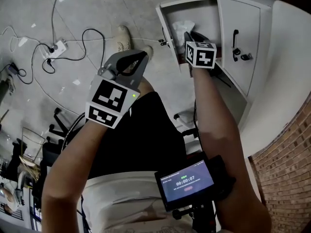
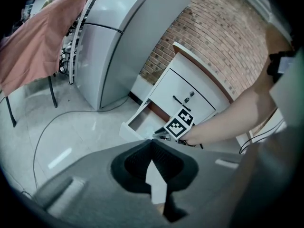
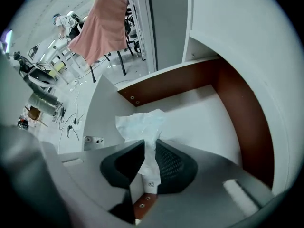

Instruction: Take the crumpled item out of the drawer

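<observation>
Right gripper view: the crumpled item point(image 3: 141, 126), a thin white tissue-like sheet with soft creases, is pinched by its twisted tail between the ribbed black pads of the right gripper point(image 3: 151, 144), whose jaws are clamped narrowly on it. It is held over the smooth white floor of the open drawer point(image 3: 204, 113), which is lined with reddish-brown board. The jaws of the left gripper point(image 2: 152, 144) are pressed together on nothing, well apart from the drawer.
</observation>
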Tool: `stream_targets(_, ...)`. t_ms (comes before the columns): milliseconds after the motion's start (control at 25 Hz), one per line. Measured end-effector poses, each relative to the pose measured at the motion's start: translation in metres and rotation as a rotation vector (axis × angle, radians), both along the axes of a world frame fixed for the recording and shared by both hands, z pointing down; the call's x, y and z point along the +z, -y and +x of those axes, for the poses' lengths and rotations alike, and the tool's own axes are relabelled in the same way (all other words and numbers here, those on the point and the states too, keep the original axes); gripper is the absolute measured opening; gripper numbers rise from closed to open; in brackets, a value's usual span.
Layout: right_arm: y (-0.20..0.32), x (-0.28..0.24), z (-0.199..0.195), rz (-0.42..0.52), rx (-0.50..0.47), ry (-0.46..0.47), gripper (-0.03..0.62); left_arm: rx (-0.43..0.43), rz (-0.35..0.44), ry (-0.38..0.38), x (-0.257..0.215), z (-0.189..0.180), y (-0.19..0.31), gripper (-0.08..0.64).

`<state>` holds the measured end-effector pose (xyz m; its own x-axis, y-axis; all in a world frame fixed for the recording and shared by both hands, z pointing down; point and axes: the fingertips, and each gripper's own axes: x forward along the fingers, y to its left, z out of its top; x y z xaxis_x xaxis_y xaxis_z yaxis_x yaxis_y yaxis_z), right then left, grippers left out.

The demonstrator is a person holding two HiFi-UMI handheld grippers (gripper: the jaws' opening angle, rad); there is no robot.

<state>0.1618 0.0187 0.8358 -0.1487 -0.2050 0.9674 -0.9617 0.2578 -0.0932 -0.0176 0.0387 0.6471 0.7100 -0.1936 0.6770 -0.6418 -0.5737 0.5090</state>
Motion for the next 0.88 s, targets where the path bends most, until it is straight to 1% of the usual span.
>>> stream_targets(200, -0.004, -0.026, -0.005, 0.047, 0.007, 0.027, 0.075, -0.009, 0.022, -0.003, -0.016, 0.003, -0.004, 0.003)
stream_targets(480, -0.009, -0.078, -0.014, 0.115, 0.025, 0.06, 0.072, -0.015, 0.057, -0.012, -0.049, -0.001, -0.011, 0.003)
stream_targets(880, -0.025, -0.146, -0.017, 0.206, 0.068, 0.11, 0.066, -0.016, 0.073, -0.016, -0.085, 0.0, -0.029, 0.003)
